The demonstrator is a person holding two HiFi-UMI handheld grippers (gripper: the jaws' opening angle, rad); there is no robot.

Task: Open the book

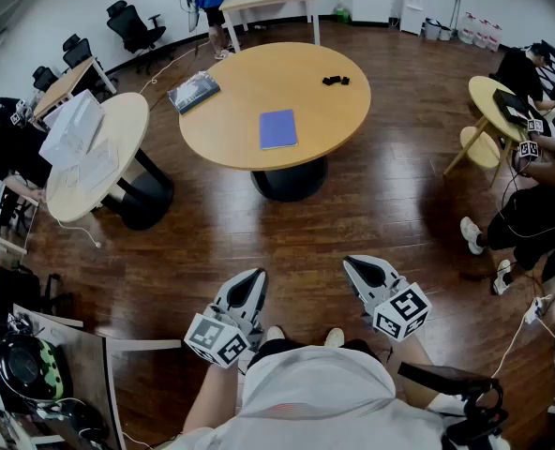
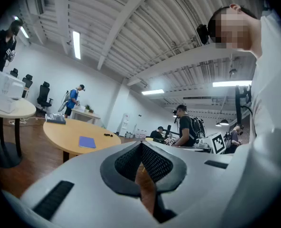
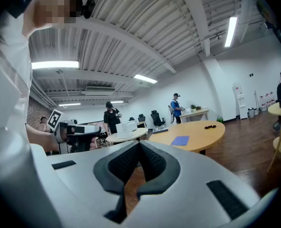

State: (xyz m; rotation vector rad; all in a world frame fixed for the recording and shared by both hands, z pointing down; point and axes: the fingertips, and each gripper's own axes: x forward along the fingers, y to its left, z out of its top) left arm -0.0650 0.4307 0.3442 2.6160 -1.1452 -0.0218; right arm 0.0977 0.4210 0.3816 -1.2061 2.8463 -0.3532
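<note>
Blue book point(image 1: 278, 128) lies flat and closed on the round wooden table point(image 1: 259, 68), a little near of centre and well apart from everything else on it. A second, grey-covered book point(image 1: 194, 91) sits at the table's left edge. A small black object point(image 1: 335, 81) sits toward the far right.

Both tongs are held low, close to the person's body, well short of the table, with dark floor between. Left gripper point(image 1: 250, 282): jaws together, nothing between them. Right gripper point(image 1: 360, 270): pads meet at the tips, also empty. Each gripper view shows the book small and far beyond its closed jaws point(image 2: 87, 142) point(image 3: 180, 140).

Handling, as judged from here:
- The book looks thin, so probably light, and the cover may be flexible rather than stiff.
- The tabletop looks smooth, so a light book is likely to slide if pushed from one side only.
- Nothing looks fragile, though a thin cover could crease if pinched hard.

Where to hold:
- The spine side cannot be made out at this distance; it needs checking up close.
- The likely grip is the free long edge of the cover, with a jaw tip worked under it.
- The other gripper would press down near the spine to pin the book.
</note>
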